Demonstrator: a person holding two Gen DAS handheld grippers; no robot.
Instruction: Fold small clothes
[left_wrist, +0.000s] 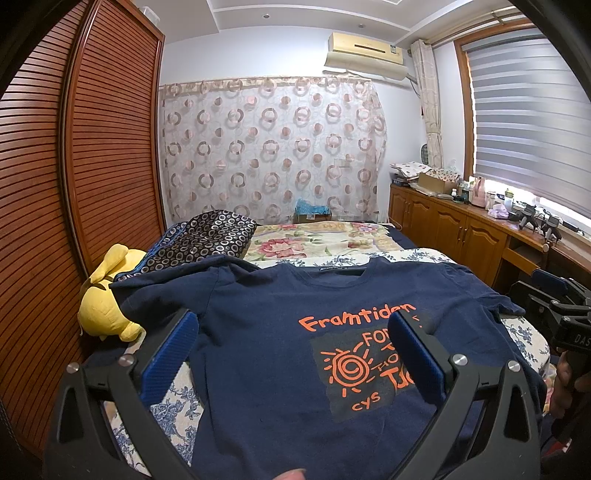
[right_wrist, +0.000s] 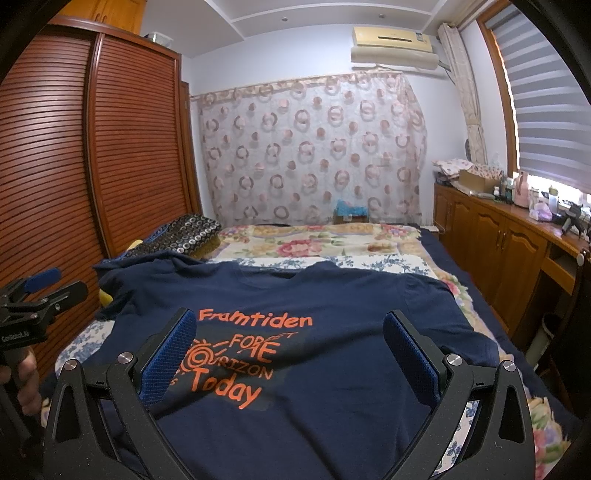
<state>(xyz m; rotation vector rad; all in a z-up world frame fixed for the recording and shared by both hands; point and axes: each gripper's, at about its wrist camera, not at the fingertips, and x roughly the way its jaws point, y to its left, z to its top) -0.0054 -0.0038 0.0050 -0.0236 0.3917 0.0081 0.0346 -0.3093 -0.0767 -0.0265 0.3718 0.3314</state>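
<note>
Navy cotton fills both views: a dark T-shirt (left_wrist: 280, 354) lies spread face up on the floral bedspread (left_wrist: 173, 410), collar toward the far wall, orange lettering across the chest. We hold the left gripper (left_wrist: 295, 343) over the shirt's left half, its blue-padded fingers (left_wrist: 173, 354) spread wide with nothing between them, and the right gripper (right_wrist: 291, 347) over the shirt's right half, likewise wide apart and empty. From the left wrist we see a yellow plush toy (left_wrist: 107, 299) wedged between the bed and the slatted wooden wardrobe (left_wrist: 74, 184), and only part of the print, "Framtiden" above a spiral sun; the right gripper shows at the frame's right edge with a hand (left_wrist: 565, 384) on its handle. From the right wrist the toy is little more than a yellow sliver, but the print (right_wrist: 236, 358) reads further, down to "Today", and the shirt's right sleeve (right_wrist: 432, 295) lies flat on the spread. That view also catches the left gripper at its left edge, apart from the shirt, and more of the cabinet (right_wrist: 491, 236) under the window blind (right_wrist: 554, 122).
</note>
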